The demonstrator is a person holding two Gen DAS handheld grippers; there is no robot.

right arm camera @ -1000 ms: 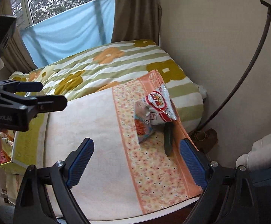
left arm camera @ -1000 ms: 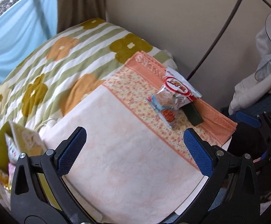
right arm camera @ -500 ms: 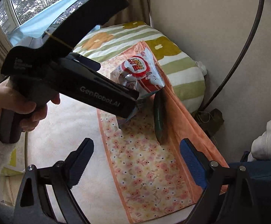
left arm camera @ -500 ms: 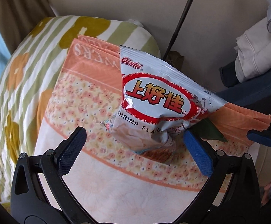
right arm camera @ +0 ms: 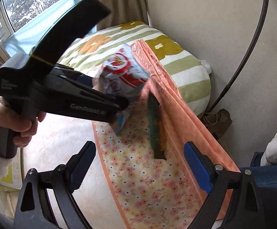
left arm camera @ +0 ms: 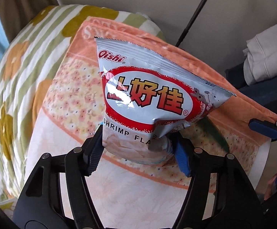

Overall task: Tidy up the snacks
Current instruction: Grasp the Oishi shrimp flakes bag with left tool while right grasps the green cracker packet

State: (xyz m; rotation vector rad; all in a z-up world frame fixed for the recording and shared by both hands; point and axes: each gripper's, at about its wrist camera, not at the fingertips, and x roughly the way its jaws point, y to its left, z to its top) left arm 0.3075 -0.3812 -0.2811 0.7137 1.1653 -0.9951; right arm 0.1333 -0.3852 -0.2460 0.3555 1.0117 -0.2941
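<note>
- Closed since 0.5 s ago: left claw (left arm camera: 138,148), now pinching the shrimp snack bag (left arm camera: 150,103) by its lower end, probably for lifting off the floral towel (left arm camera: 77,99).
- Right wrist view: right claw (right arm camera: 140,169) spread, holding nothing, above the towel near a dark green packet (right arm camera: 154,129), likely the next pick; left claw (right arm camera: 117,110) grips the bag.

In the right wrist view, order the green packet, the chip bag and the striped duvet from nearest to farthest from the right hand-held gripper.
1. Green packet, just ahead on the floral towel.
2. Chip bag, farther, ahead-left, clamped by the left hand-held gripper.
3. Striped duvet, behind both, by the wall.
</note>
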